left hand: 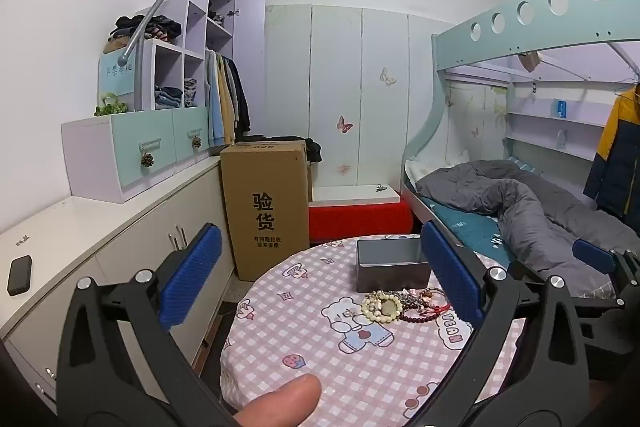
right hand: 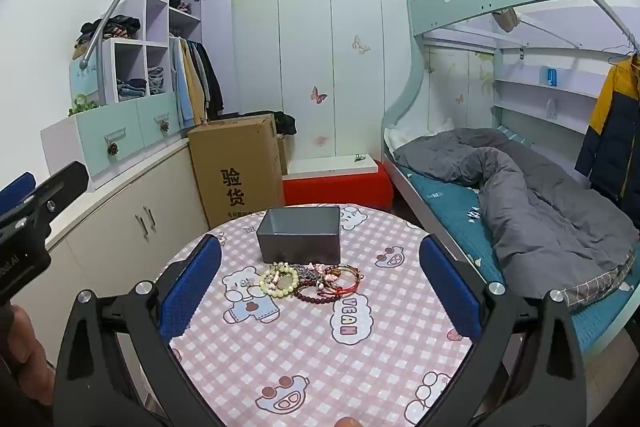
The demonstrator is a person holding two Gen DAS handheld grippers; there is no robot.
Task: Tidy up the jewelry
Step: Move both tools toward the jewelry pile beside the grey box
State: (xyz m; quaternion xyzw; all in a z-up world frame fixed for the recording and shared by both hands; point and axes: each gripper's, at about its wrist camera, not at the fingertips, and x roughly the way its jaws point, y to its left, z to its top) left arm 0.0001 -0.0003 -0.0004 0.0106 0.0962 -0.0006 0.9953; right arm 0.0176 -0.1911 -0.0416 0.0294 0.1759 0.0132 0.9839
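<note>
Presently, we find the jewelry point(right hand: 310, 281) heaped on the round counter point(right hand: 320, 355), touching the front wall of the open grey box point(right hand: 298, 241). We judge the bracelets light, limp and apt to tangle; the pale bead bracelet point(right hand: 279, 279) at the heap's left looks easiest to pinch across its band. The right gripper point(right hand: 320, 287) hovers above the counter's near side, aimed at the heap, fingers point(right hand: 191, 287) spread wide and holding nothing. The left gripper point(left hand: 320, 281) hangs further left, likewise wide open and empty, heap near its right finger
</note>
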